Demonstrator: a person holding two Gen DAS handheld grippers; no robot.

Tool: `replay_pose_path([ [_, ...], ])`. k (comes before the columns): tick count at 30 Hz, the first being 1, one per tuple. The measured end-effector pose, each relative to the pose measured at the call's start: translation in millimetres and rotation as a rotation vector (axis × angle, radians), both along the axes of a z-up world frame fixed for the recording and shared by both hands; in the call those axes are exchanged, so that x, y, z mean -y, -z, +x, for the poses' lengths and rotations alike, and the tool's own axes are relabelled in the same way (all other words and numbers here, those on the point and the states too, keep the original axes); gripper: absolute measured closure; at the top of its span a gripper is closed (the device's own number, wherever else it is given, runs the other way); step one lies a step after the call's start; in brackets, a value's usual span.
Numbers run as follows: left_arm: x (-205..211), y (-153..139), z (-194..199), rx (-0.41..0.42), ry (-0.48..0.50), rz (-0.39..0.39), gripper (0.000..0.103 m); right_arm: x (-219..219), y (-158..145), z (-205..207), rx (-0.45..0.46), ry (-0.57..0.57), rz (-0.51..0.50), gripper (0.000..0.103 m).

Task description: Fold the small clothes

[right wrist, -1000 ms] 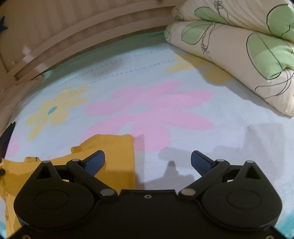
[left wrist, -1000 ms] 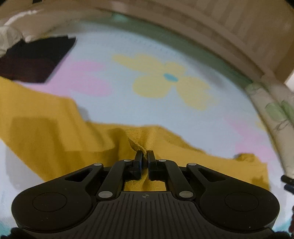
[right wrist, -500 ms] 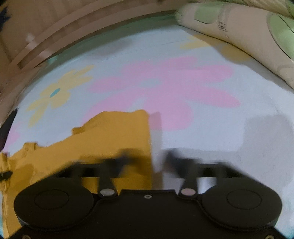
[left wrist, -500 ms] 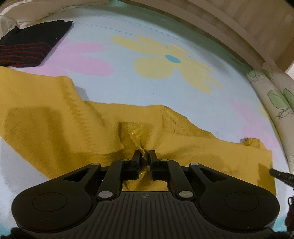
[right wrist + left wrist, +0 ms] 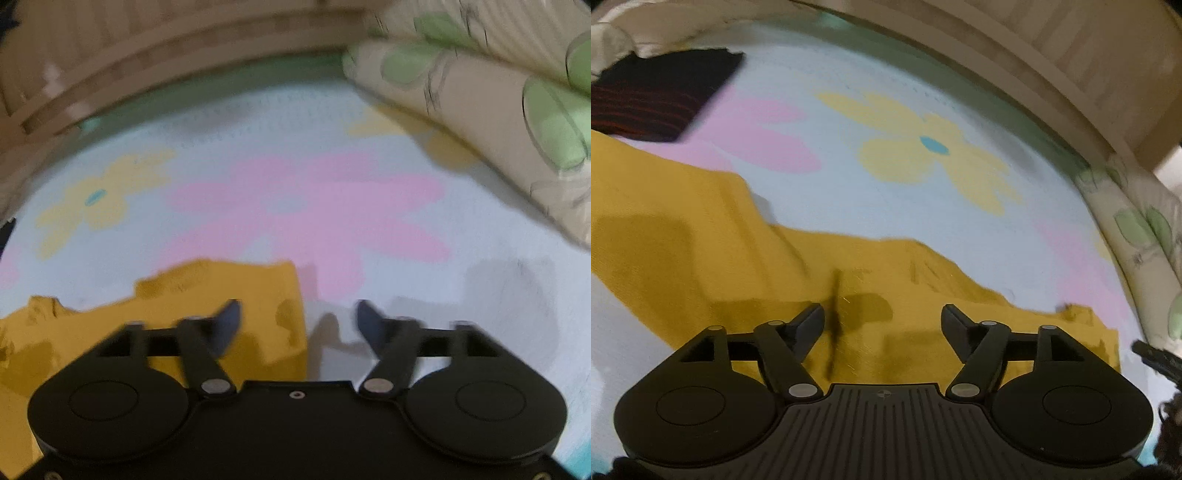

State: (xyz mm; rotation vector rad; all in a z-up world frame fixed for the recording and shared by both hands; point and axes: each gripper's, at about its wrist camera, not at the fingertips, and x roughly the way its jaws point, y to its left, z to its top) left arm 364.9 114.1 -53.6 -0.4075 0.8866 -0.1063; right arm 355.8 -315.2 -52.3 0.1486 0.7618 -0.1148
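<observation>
Left wrist shows mustard garment [image 5: 701, 236] lying flat, lightly creased.

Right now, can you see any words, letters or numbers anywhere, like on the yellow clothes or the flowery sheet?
None to read.
Yellow garment: plain, no print visible.
Flowered sheet: only flower shapes, no words.
Dark striped cloth: red stripes, no letters.
Leaf-print pillow: drawn leaves and lines only, blurred.
Left gripper: a small round mark on its body, too small to read.
</observation>
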Motion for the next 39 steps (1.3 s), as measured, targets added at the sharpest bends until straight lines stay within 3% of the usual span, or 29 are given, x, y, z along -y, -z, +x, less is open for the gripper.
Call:
replay_pose_path([
  [5, -28.0, -5.1, -3.4, 0.006, -0.086, 0.009, 0.024, -23.2, -7.1, 4.1, 0.008, -0.089, 0.067, 0.008],
  [16, -125.5, -2.7, -20.6, -0.014, -0.332, -0.009, 0.023, -102.5, 15.3, 10.4, -0.086, -0.267, 0.048, 0.006],
  [26, -231.7, 6.9, -28.6, 0.006, -0.539, -0.066, 0.021, -144.5, 8.6, 5.0, -0.063, -0.377, 0.047, 0.006],
  [28, -248.1, 10.4, -25.4, 0.006, -0.562, -0.073, 0.016, -153.2, 7.9, 6.8, -0.057, -0.393, 0.053, 0.006],
  [39, -304.8, 25.1, -3.7, 0.041, -0.61, -0.088, 0.016, -204.7, -0.3, 1.3, -0.017, -0.515, 0.09, 0.006],
])
